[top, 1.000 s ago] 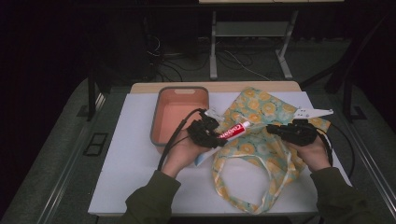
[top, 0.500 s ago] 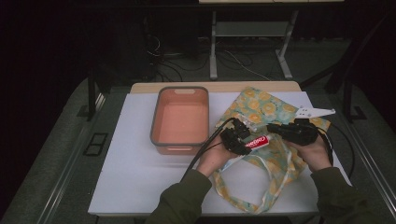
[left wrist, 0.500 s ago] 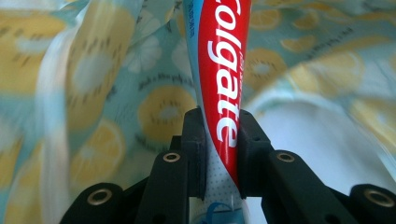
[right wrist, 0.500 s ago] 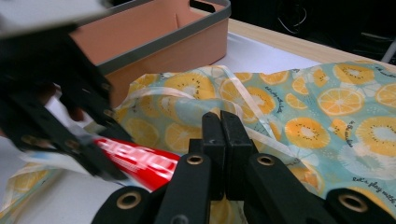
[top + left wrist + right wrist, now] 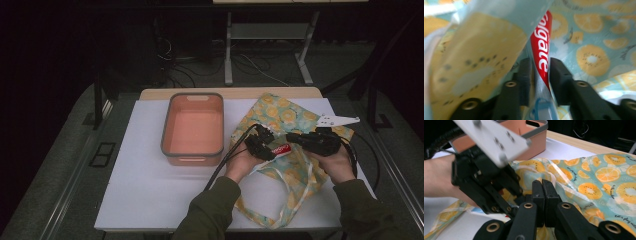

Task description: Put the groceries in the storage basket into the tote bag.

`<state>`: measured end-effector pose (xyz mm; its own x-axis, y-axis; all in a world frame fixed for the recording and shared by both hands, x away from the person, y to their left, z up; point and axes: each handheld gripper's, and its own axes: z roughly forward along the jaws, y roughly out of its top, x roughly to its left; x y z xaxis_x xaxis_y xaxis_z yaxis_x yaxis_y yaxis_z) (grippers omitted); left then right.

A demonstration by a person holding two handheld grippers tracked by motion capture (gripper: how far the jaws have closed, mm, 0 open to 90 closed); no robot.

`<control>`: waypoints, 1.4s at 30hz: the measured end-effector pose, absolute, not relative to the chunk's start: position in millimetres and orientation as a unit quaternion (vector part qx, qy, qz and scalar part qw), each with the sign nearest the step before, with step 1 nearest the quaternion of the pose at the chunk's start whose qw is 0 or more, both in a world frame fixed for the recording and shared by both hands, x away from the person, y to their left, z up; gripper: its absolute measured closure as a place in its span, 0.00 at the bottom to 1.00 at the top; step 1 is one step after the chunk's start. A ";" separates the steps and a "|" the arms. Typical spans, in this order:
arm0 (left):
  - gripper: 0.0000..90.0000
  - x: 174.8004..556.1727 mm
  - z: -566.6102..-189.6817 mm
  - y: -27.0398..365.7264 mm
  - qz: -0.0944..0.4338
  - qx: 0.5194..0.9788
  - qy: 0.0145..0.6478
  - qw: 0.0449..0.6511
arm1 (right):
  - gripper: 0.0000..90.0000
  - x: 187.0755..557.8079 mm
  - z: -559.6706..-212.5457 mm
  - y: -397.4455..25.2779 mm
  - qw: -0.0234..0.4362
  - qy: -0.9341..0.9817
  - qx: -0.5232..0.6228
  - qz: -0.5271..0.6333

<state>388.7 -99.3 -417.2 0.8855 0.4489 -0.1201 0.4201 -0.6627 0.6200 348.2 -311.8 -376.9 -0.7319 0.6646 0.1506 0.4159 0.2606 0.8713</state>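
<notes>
From above, near the desk's right edge: left gripper (image 5: pixel 264 145) and right gripper (image 5: pixel 306 141) meeting over the fruit-print bag (image 5: pixel 285 114), red tube (image 5: pixel 280 149) between them; pink bin (image 5: pixel 193 128) beside, toward the middle. Along the left gripper: jaws clamped on the tube (image 5: pixel 541 50), cloth (image 5: pixel 481 52) draped over it. Along the right gripper (image 5: pixel 543 195): jaws pressed together, pinching the bag's (image 5: pixel 599 177) edge, apparently.

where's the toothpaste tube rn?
High view: the toothpaste tube is clamped in the left gripper, over the fruit-print bag, right of the orange bin and just before the right gripper.
</notes>
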 end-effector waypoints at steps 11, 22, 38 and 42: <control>0.44 348.2 -392.9 -47.8 0.065 0.898 0.237 0.366 | 0.99 348.4 -377.6 -311.1 0.126 0.786 0.346 0.497; 0.33 324.4 -418.5 -26.1 0.071 0.903 0.228 0.356 | 0.99 349.3 -380.9 -309.0 0.124 0.789 0.346 0.492; 0.51 336.8 -438.1 -43.0 0.074 0.910 0.232 0.335 | 0.99 349.0 -381.5 -308.7 0.122 0.790 0.346 0.492; 0.62 338.4 -432.1 -43.7 0.074 0.907 0.234 0.342 | 0.99 348.7 -381.3 -308.2 0.122 0.790 0.345 0.492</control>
